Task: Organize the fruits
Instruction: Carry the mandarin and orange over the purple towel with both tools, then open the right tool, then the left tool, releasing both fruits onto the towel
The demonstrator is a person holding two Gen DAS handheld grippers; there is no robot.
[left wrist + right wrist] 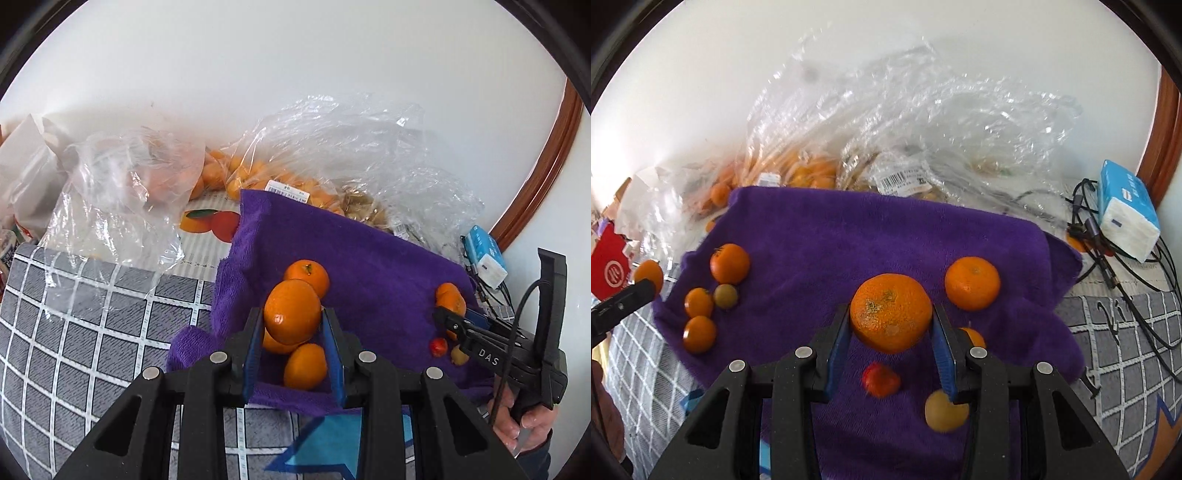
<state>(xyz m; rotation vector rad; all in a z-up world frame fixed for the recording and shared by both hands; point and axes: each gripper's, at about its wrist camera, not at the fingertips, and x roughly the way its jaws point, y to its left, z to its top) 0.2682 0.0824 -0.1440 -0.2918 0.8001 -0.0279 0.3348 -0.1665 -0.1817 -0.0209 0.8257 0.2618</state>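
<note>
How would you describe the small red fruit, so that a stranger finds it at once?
Find the purple towel spread over the grey checked cloth. Near its front edge, just below the big orange held in the right gripper, lies the small red fruit. It alone is red; its neighbours are orange or yellow.

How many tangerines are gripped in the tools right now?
2: one tangerine in the left tool, a second tangerine in the right tool. Neither is hidden.

Left gripper [292, 334] jaws clamping mandarin [292, 312], purple towel [369, 251] beneath, plastic bags [122, 199] behind
</note>
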